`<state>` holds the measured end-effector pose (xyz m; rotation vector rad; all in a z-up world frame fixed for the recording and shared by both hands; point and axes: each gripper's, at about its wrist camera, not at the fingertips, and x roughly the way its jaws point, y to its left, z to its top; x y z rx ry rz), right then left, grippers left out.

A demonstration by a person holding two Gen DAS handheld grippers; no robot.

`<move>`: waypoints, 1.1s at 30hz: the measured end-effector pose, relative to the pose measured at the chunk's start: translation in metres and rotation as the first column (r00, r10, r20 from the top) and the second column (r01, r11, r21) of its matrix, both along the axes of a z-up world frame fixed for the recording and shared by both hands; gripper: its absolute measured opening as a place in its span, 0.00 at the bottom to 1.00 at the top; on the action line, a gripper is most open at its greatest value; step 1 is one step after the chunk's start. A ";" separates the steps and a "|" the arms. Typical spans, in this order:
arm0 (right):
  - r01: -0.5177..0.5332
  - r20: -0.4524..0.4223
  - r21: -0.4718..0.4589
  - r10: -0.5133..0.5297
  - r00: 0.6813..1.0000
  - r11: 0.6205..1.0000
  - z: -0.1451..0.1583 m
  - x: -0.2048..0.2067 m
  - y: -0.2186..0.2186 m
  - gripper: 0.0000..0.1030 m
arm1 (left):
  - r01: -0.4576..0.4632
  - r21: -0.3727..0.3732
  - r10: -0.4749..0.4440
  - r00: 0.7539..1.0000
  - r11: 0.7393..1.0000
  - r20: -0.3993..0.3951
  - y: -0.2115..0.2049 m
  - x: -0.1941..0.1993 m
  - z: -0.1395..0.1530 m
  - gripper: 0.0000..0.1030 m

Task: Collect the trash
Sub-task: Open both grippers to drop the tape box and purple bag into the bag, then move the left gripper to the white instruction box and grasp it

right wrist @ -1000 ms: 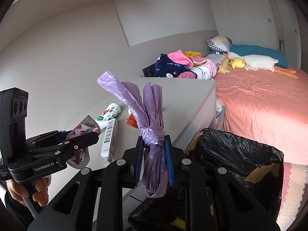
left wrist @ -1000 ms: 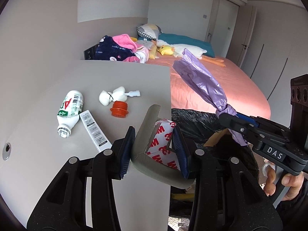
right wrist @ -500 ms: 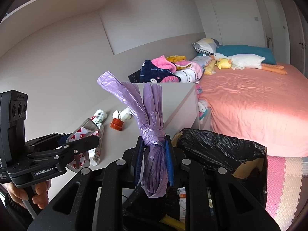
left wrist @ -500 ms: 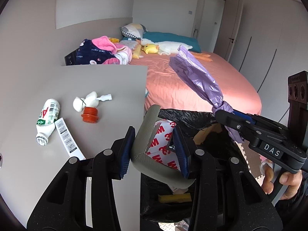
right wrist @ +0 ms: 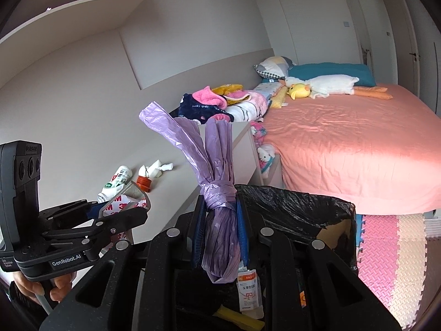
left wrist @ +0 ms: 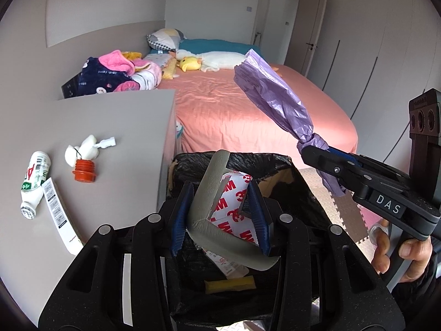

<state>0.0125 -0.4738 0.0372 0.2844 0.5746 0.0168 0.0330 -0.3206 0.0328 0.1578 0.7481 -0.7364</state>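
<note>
My left gripper (left wrist: 220,218) is shut on a grey foam corner guard with red-printed white backing (left wrist: 217,207), held over the open black-lined trash bin (left wrist: 278,162). My right gripper (right wrist: 220,229) is shut on a knotted purple plastic bag (right wrist: 217,193), held upright above the bin's rim (right wrist: 303,201). The right gripper and bag also show in the left wrist view (left wrist: 278,102); the left gripper with the guard shows in the right wrist view (right wrist: 121,209). Paper packets and a yellow piece lie inside the bin (left wrist: 228,285).
On the grey tabletop (left wrist: 110,127) lie a white bottle (left wrist: 34,182), a paper strip (left wrist: 58,215), an orange cap (left wrist: 84,172) and white scraps (left wrist: 85,149). A pink bed (left wrist: 242,110) with clothes and plush toys is beyond. Foam floor mats (right wrist: 386,248) lie at right.
Both grippers have moved right, off the table and over the trash bin, each still holding its item. The bin now sits directly below the left gripper.
</note>
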 end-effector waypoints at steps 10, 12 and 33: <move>0.120 0.016 0.057 -0.121 0.992 0.991 0.001 -0.015 -0.036 0.76 | 0.077 0.004 -0.076 0.995 0.997 -0.068 -0.022 -0.007 -0.009 0.94; 0.159 0.032 0.058 -0.161 0.986 0.986 0.002 -0.020 -0.042 0.79 | 0.055 0.019 -0.054 0.997 0.998 -0.053 -0.020 -0.006 -0.011 0.94; 0.153 0.006 0.046 -0.154 0.988 0.987 -0.004 -0.009 -0.036 0.81 | 0.007 0.009 -0.006 0.998 1.000 -0.070 -0.002 0.006 -0.016 0.94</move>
